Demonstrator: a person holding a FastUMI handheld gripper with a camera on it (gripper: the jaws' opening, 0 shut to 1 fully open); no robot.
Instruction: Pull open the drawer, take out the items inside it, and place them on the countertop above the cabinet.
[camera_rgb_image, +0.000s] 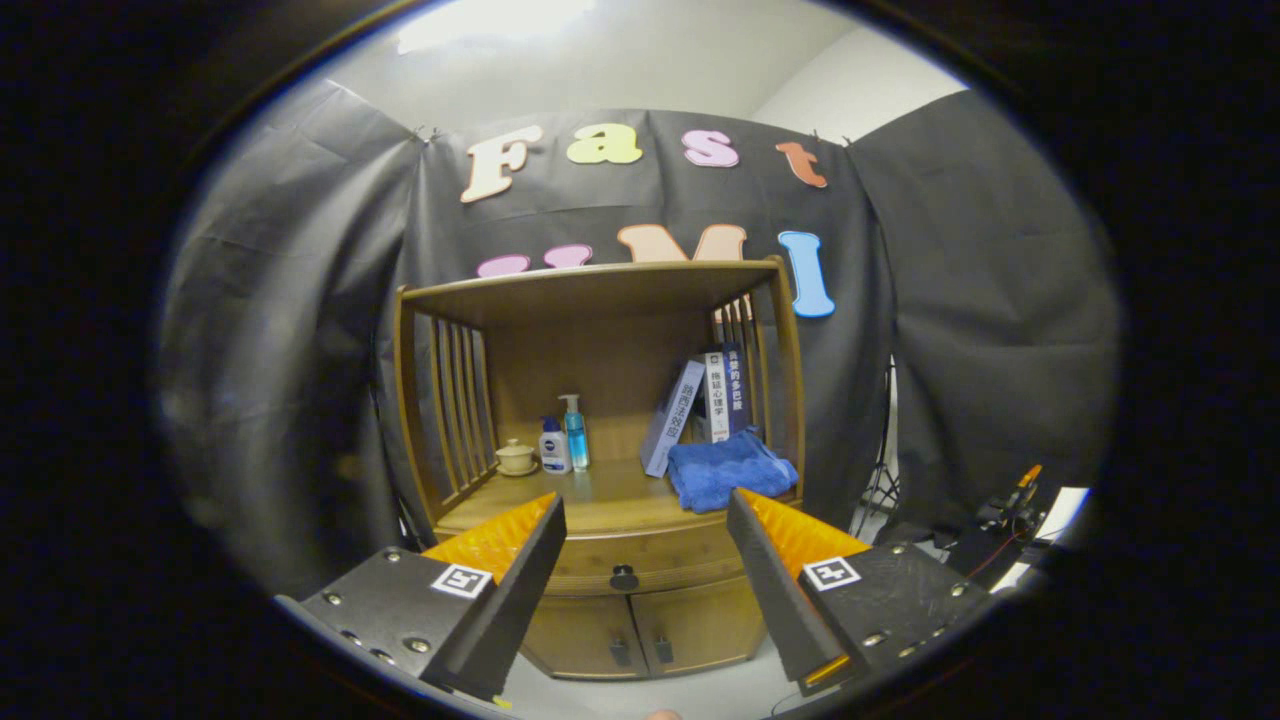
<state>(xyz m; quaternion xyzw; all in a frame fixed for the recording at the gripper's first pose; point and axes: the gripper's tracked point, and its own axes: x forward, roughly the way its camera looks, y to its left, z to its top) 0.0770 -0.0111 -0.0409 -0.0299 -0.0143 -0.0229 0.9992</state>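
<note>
While poised before the closed drawer (622, 556), gripper (646, 515) spread wide, knob (624, 577) at six o'clock between fingers.

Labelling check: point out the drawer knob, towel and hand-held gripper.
drawer knob (624, 577), gripper view, round front.
towel (727, 468), gripper view, top fold.
hand-held gripper (645, 505), gripper view, open, midway between fingertips.

We see the closed drawer (625, 560) partly hidden at both ends behind the claw (647, 520) fingers, which stand wide apart. The book (672, 418) spines are too small for us to read.
</note>
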